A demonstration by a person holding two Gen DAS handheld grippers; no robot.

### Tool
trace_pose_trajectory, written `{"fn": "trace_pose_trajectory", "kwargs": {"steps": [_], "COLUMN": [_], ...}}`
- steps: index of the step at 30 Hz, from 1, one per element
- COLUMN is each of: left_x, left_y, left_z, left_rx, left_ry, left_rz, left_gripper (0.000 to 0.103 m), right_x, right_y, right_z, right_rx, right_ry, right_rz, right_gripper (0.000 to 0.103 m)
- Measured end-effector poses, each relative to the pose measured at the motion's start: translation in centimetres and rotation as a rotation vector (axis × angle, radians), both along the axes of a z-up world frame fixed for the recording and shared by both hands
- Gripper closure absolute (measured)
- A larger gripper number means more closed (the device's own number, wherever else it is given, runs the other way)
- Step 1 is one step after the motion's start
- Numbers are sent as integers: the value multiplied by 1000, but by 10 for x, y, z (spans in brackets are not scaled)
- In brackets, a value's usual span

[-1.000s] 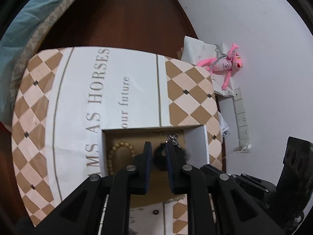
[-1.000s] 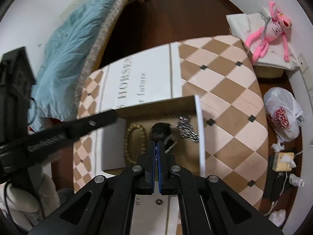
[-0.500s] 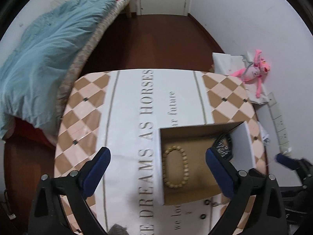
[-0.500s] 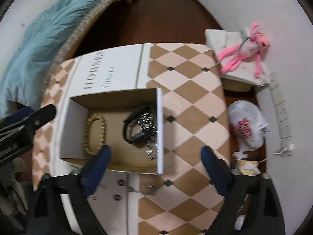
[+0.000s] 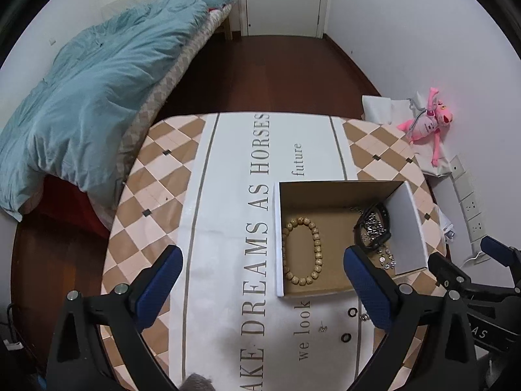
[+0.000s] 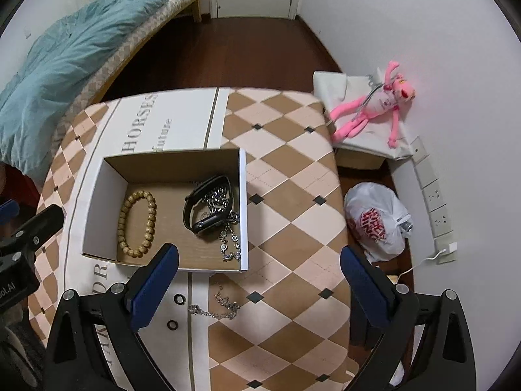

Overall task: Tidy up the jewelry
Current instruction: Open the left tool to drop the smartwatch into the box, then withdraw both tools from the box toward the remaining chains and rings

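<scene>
- Both the left gripper (image 5: 260, 288) and the right gripper (image 6: 259, 285) hang spread wide and empty.
- The silver chain (image 6: 213, 306) lies loose on the table (image 6: 286, 176), just outside the box (image 6: 242, 208).
- It looks light, limp and slippery; pinching a bunched section should hold best.
- Two small rings (image 6: 176, 312) lie beside it.

One cardboard box (image 6: 97, 215), one wooden bead bracelet (image 6: 136, 224), one black watch (image 6: 205, 208), two black rings (image 6: 179, 299), and two silver chains (image 6: 224, 306) are being counted.

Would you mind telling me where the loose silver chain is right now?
In the right wrist view, the silver chain lies on the tablecloth, just outside the box's near wall, right of two black rings.
</scene>
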State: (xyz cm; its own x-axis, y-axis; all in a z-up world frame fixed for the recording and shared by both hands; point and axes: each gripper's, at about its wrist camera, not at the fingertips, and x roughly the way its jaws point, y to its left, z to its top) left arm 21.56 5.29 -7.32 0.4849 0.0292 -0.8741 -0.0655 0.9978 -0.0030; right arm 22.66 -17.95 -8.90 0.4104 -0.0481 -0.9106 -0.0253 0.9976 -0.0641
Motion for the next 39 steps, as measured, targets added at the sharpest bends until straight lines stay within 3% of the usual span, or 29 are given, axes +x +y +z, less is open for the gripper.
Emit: {"fn": "trace_pose_trajectory", "kwargs": {"steps": [17, 23, 27, 33, 37, 39], "left_x": [-68, -86, -88, -85, -82, -79], "left_y": [-6, -5, -5, -4, -5, -7], "left_z": [72, 86, 75, 28, -7, -25], "left_rx": [13, -1, 24, 84, 117, 128], "left_ry": [-120, -154, -142, -66, 3, 39], "left_rz": [-19, -3, 8, 33, 39, 40], "left_gripper": [2, 2, 2, 2, 2, 2], "right_x": [-76, -92, -95, -89, -80, -75], "right_y": [5, 2, -1, -16, -23, -23], "right_z": [98, 110, 97, 36, -19, -46], "right_rx": [15, 63, 77, 117, 148, 157], "right_ry": [-202, -215, -178, -59, 32, 68], "right_rz": [-20, -22, -28, -52, -63, -52], "right_gripper": [2, 2, 2, 3, 20, 23]}}
